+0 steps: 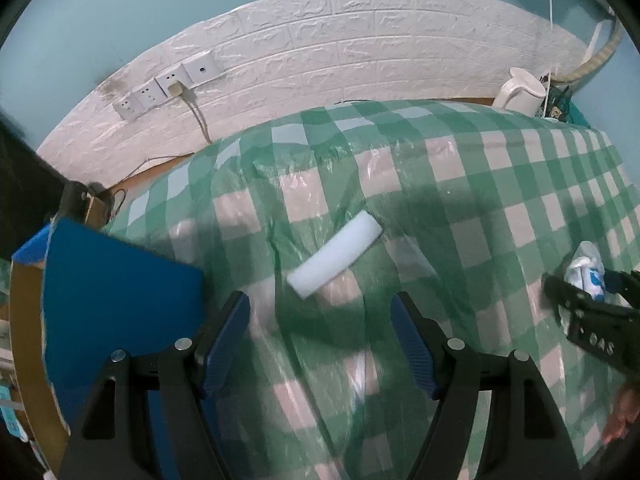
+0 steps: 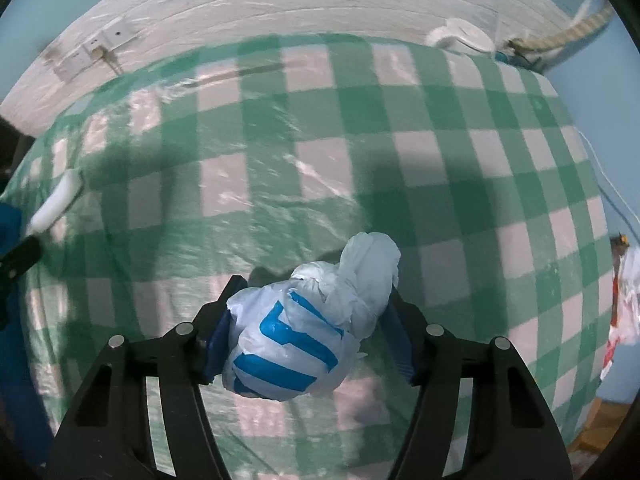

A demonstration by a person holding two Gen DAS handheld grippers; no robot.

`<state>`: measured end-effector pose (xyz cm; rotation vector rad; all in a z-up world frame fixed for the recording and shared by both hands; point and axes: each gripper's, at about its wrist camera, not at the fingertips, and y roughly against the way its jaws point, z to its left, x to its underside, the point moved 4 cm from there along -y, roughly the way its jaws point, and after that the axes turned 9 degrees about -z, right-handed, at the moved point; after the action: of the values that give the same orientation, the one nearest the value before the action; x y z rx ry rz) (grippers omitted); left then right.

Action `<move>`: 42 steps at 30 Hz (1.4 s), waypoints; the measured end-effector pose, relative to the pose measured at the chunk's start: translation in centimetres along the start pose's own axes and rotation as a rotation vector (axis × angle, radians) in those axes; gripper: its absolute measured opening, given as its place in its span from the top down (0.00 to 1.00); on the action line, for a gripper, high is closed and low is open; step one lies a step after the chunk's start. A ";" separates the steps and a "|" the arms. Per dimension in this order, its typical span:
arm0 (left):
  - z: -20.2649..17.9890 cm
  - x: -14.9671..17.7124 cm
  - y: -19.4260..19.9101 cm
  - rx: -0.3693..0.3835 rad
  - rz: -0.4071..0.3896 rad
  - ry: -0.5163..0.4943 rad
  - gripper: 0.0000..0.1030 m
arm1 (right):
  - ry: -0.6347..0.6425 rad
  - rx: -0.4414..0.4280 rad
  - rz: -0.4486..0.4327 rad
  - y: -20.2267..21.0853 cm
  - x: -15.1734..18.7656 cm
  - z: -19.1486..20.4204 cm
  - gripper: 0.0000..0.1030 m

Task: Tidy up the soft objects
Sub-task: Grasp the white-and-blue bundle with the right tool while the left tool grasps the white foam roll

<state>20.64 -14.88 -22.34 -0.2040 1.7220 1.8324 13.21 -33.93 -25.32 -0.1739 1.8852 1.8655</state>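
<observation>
Right gripper (image 2: 308, 324) fingers clamp white-blue bag (image 2: 304, 332), lettering perhaps "T"; left gripper (image 1: 320, 340) fingers spread, empty.

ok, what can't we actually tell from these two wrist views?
- Right gripper grip: the plastic bag covers both pads in the right wrist view, so contact can't be confirmed.
- Bag contents: hidden by its own bunched plastic.
- Blue container: cut off by the left wrist frame edge; inside not visible.
- White foam block: smeared at the right wrist view's left rim.
- Red and white item: cut off, blurred.
</observation>
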 end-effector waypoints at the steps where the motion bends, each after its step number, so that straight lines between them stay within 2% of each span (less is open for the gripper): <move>1: -0.1 -0.2 -0.3 -0.004 0.001 -0.009 0.28 | 0.010 -0.009 -0.004 0.1 -0.2 0.5 0.37; 11: -1.1 -1.1 -3.0 -0.002 0.034 -0.053 0.28 | 0.023 -0.083 -0.025 0.6 -0.6 2.4 0.37; 17: -1.2 -1.1 -3.7 0.032 0.044 -0.014 0.30 | 0.021 -0.112 -0.024 0.9 -0.5 2.7 0.37; 21: -1.3 -1.3 -3.7 0.031 0.029 -0.005 0.42 | 0.024 -0.121 -0.023 1.1 -0.4 2.9 0.37; 23: -1.2 -1.3 -3.6 0.023 0.024 -0.008 0.58 | 0.026 -0.121 -0.023 1.1 -0.4 3.0 0.37; 24: -1.2 -1.3 -3.5 0.024 0.023 -0.009 0.60 | 0.025 -0.122 -0.022 1.1 -0.4 3.0 0.37; 26: -1.1 -1.3 -3.4 0.028 0.028 -0.007 0.75 | 0.026 -0.123 -0.023 1.2 -0.4 2.9 0.37; 29: -1.1 -1.2 -3.2 0.016 0.021 -0.020 0.85 | 0.029 -0.124 -0.024 1.3 -0.3 2.8 0.37; 32: -1.3 -0.9 -2.7 0.010 0.012 -0.039 0.87 | 0.032 -0.122 -0.027 1.5 -0.2 2.9 0.37; 42: -0.8 0.4 0.2 0.071 -0.003 0.023 0.87 | 0.074 -0.117 -0.047 3.2 0.3 3.7 0.37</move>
<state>19.99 -15.53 -22.48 -0.1990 1.7983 1.7702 12.54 -30.02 -22.41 -0.3267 1.8038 1.9636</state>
